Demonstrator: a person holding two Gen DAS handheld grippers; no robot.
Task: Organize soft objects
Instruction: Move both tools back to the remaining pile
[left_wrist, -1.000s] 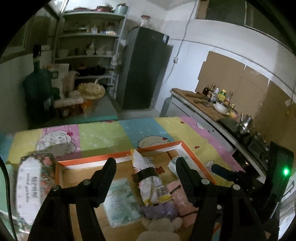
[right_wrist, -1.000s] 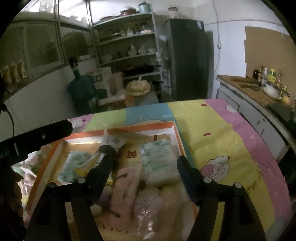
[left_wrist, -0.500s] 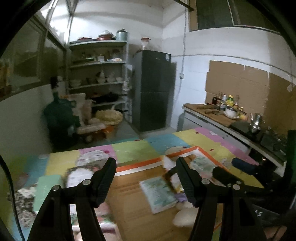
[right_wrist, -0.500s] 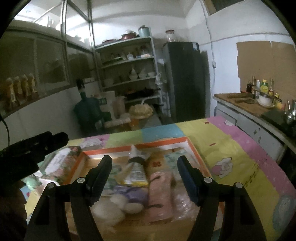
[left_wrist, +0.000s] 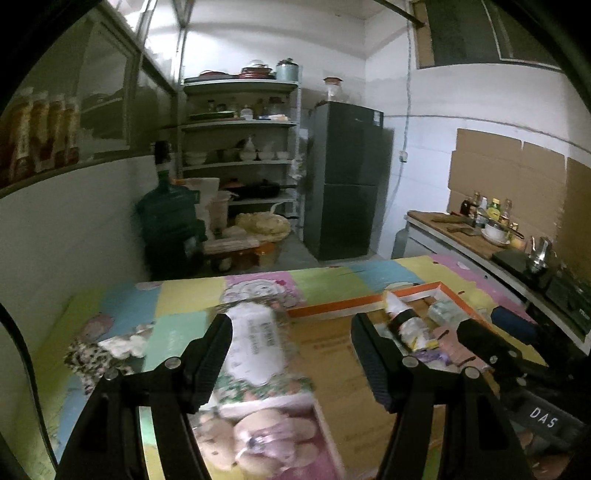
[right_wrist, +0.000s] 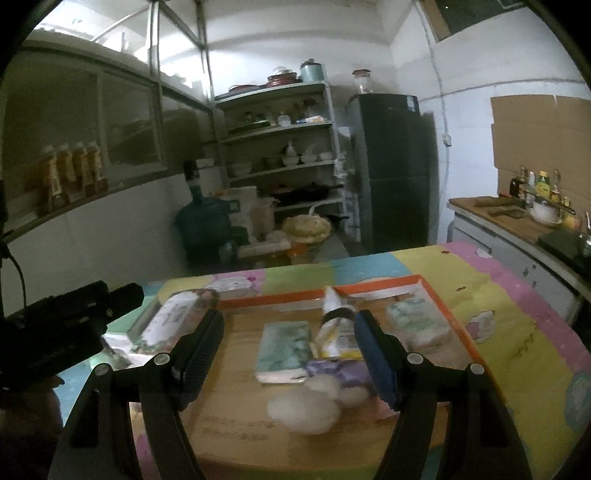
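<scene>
Left gripper (left_wrist: 290, 332): jaws stand well apart, nothing between the pads; it hangs above the table, over the floral packet and the tray's left edge.
Right gripper (right_wrist: 288, 328): jaws spread wide, nothing gripped; it hangs over the middle of the tray. In the left wrist view its black body shows at the right edge.
Tray (right_wrist: 454, 325): orange-rimmed, brown floor, lying on the table; holds most of the soft things.
Floral packet (left_wrist: 255, 347): long, white label panel, bear print toward the near end; lies on the table just outside the tray's left rim, touching or nearly touching it, cannot tell which.
Green tissue pack (right_wrist: 282, 349): flat on the tray floor, middle.
Second tissue pack (right_wrist: 417, 325): tray's right side, near the rim.
Clipped snack bag (right_wrist: 334, 328): black band round its neck, lying between the two tissue packs, tip toward the far rim.
White plush (right_wrist: 304, 408): blurred, near edge of the tray, in front of a purple item (right_wrist: 332, 369).
Spotted cloth (left_wrist: 96, 356): crumpled on the table, well left of the tray.
Table cover (right_wrist: 517, 332): pastel patchwork with cartoon prints.
</scene>
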